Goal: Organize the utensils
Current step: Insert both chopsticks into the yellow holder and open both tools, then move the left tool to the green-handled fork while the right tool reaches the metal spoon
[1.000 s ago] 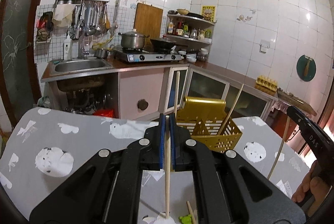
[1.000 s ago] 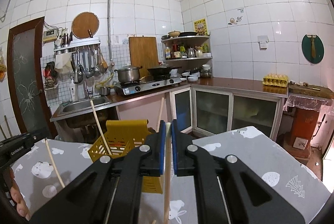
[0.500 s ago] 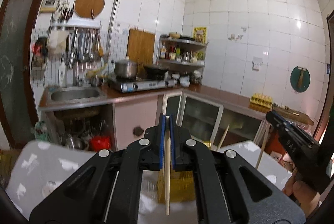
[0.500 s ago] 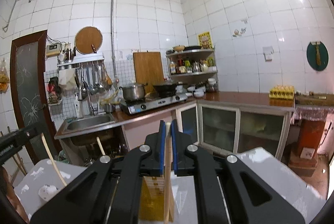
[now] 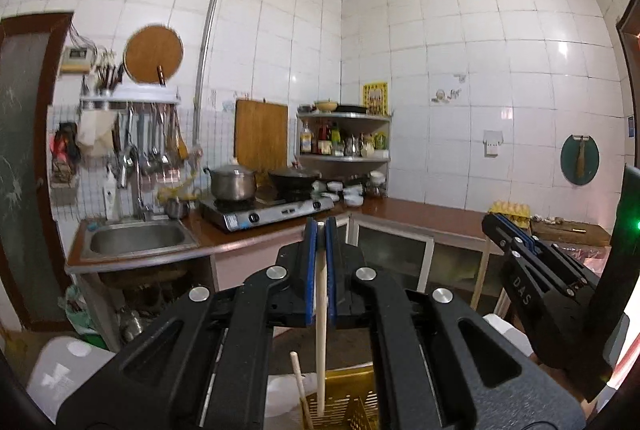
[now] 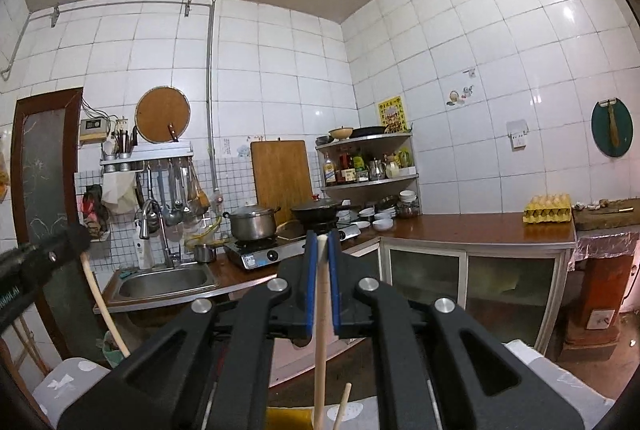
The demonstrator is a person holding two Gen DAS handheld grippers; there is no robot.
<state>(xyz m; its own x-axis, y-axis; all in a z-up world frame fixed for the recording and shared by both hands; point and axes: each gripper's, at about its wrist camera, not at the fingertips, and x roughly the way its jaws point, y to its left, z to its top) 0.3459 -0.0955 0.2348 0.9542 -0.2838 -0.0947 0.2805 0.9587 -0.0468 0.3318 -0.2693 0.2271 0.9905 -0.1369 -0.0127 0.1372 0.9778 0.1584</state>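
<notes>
Pale wooden chopsticks [image 5: 321,330] clamped in left gripper [image 5: 320,230] and right gripper [image 6: 322,244], dropping into yellow slotted plastic holder [image 5: 352,406]; another already inside.

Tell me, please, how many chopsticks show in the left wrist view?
3. The held chopstick is clamped in the left claw, tip inside the yellow basket; a loose chopstick leans there; a third chopstick hangs from the right claw. Others may be hidden.
</notes>
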